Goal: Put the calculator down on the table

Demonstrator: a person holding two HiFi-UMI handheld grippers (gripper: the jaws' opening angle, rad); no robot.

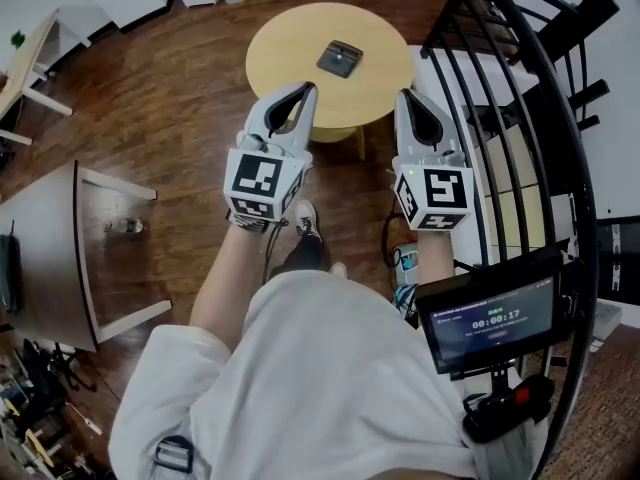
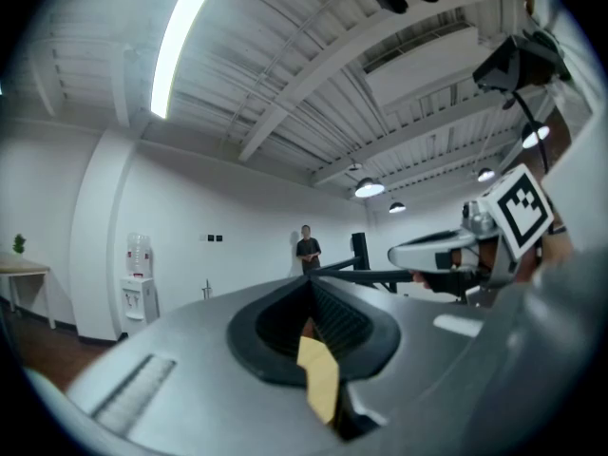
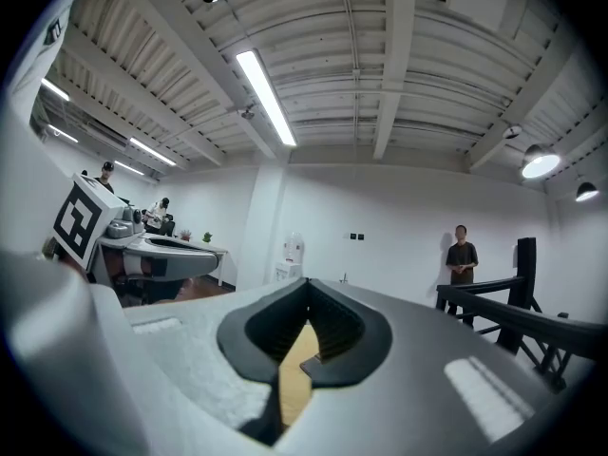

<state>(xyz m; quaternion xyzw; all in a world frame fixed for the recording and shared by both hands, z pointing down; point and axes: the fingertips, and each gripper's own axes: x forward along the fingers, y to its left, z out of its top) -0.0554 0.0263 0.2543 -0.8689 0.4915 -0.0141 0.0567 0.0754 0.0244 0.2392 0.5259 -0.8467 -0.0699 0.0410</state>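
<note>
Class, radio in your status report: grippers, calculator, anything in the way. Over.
Left gripper and right gripper both shut, empty, near the round table. Calculator lying on it, apart from both. Nothing in the way.

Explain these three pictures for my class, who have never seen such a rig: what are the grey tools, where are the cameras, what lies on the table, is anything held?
There is no robot: a person holds a two-jaw gripper in each hand. The head view looks down from the person's head at the left gripper and right gripper. The other two views come from cameras riding on each gripper, looking along its jaws. A calculator lies on the round table. Both grippers are shut and empty.
</note>
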